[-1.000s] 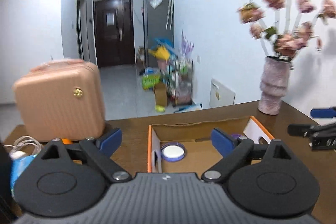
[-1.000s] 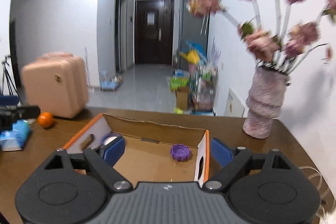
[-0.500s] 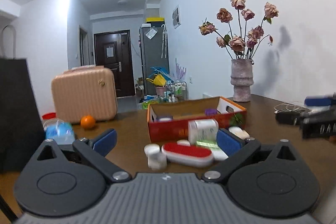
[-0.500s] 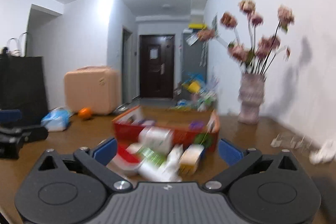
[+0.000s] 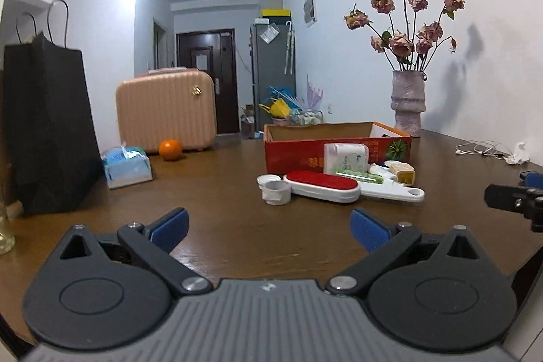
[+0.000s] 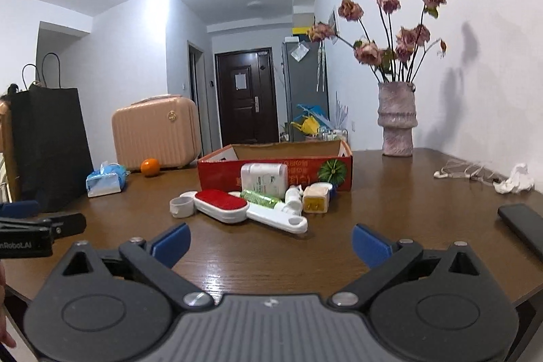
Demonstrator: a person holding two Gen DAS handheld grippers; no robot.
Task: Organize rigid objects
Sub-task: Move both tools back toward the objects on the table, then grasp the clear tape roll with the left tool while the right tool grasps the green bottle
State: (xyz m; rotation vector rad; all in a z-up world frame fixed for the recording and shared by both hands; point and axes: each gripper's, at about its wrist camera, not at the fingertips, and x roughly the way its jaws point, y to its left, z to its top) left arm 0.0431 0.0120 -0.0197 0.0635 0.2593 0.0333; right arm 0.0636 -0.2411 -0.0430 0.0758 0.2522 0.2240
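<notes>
Two tools poised before a desk-top clutter

Left tool (image 5: 268, 229) and right tool (image 6: 269, 241), jaws just spread wide and empty, face the items (image 6: 220, 205) heaped before the red box (image 6: 319, 168); picking one up looks next, needing a forward reach.

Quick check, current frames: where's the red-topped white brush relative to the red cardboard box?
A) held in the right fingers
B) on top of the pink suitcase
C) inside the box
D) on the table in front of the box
D: the red-topped white brush lies flat on the table among the small items in front of the red cardboard box, with both grippers empty.
</notes>
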